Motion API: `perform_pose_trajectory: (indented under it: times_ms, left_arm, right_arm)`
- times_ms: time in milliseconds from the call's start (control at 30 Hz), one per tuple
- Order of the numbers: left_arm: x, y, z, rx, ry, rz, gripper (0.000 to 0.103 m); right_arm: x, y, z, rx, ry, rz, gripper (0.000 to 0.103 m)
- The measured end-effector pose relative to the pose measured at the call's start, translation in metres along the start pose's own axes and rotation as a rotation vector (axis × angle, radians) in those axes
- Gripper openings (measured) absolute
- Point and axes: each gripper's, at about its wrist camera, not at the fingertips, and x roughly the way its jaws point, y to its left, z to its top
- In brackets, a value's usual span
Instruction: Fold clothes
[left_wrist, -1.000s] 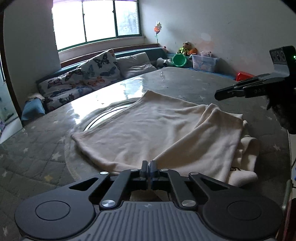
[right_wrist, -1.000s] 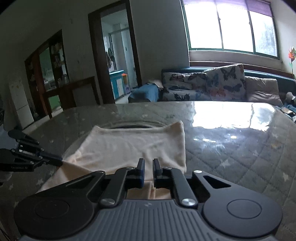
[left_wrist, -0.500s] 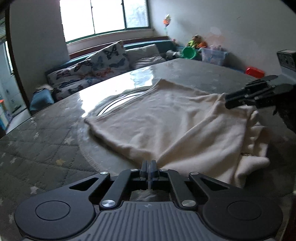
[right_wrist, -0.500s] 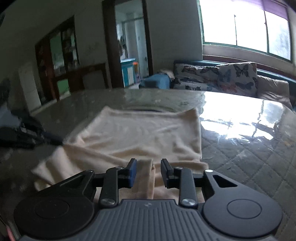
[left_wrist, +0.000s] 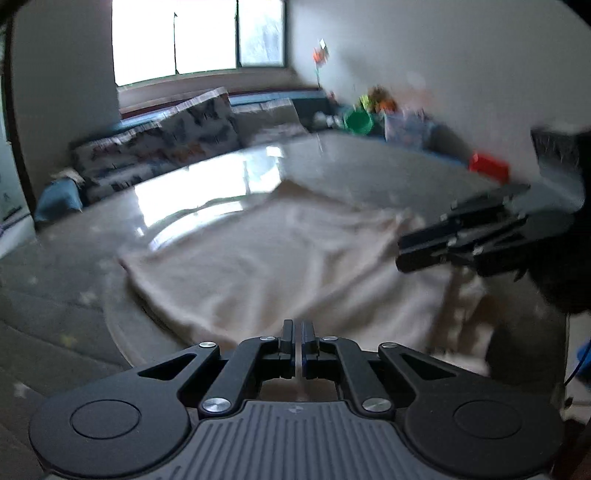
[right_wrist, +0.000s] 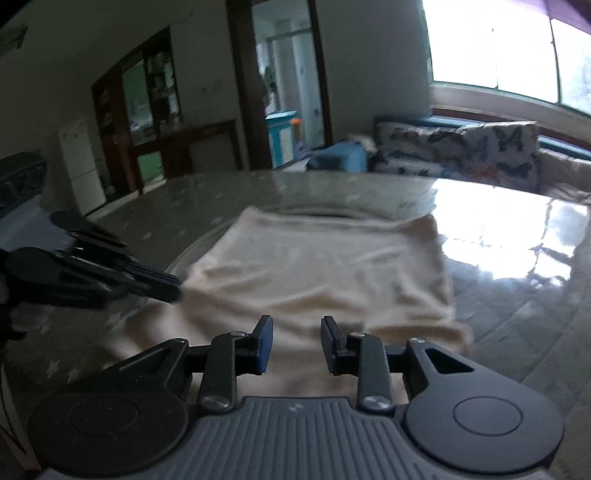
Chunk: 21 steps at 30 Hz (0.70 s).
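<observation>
A cream garment lies folded on the round table, with a bunched edge at the right in the left wrist view; it also shows in the right wrist view. My left gripper sits at the cloth's near edge with its jaws almost closed; a thin gap shows and I see no cloth pinched between them. My right gripper is open, empty, low over the garment's near edge. Each gripper shows in the other's view: the right one over the bunched edge, the left one at the cloth's left corner.
The table has a grey quilted star-pattern cover under glass, with bright window glare. A sofa with butterfly cushions stands behind. Toys, a green bucket and a red box lie by the far wall.
My right gripper opened from nearly shut and let the cloth edge drop onto the garment. My left gripper stayed closed at the near edge. Both views shifted and blurred with motion.
</observation>
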Motion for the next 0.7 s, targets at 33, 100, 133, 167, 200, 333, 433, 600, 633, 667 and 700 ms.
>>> perform_pose_trajectory:
  times_ms: [33, 100, 133, 167, 200, 333, 433, 600, 633, 667, 700]
  left_arm:
    - [0.001, -0.002, -0.005, 0.014, 0.009, 0.005, 0.005]
    - [-0.007, -0.004, -0.013, 0.030, -0.012, 0.017, 0.005]
    - [-0.014, -0.006, -0.015, 0.029, -0.018, 0.023, 0.005]
    - [-0.021, -0.009, -0.017, 0.030, -0.026, 0.028, 0.006]
    - [-0.028, -0.013, -0.020, 0.031, -0.035, 0.034, 0.006]
    - [-0.053, -0.023, -0.035, -0.019, -0.062, 0.044, 0.010]
    - [-0.065, -0.030, -0.048, -0.067, -0.064, 0.071, 0.029]
    - [-0.070, -0.036, -0.061, -0.132, -0.054, 0.109, 0.030]
    - [-0.068, -0.036, -0.061, -0.145, -0.054, 0.115, 0.030]
    - [-0.067, -0.036, -0.062, -0.158, -0.055, 0.115, 0.029]
    - [-0.066, -0.035, -0.063, -0.171, -0.056, 0.115, 0.028]
  right_arm:
    - [0.001, 0.002, -0.003, -0.005, 0.014, 0.004, 0.028]
    - [0.002, 0.005, -0.010, -0.022, 0.041, 0.007, 0.028]
    - [0.001, 0.007, -0.010, -0.034, 0.044, 0.004, 0.028]
    - [-0.001, 0.009, -0.010, -0.048, 0.045, 0.001, 0.029]
    - [-0.001, 0.012, -0.008, -0.058, 0.043, 0.004, 0.029]
    - [0.002, 0.025, 0.010, -0.074, 0.028, 0.077, 0.029]
    - [0.016, 0.039, 0.025, -0.091, 0.039, 0.143, 0.029]
    - [0.050, 0.066, 0.044, -0.151, 0.077, 0.223, 0.032]
    - [0.058, 0.071, 0.047, -0.162, 0.087, 0.234, 0.037]
    - [0.066, 0.075, 0.049, -0.173, 0.098, 0.243, 0.038]
    - [0.072, 0.079, 0.051, -0.181, 0.110, 0.252, 0.039]
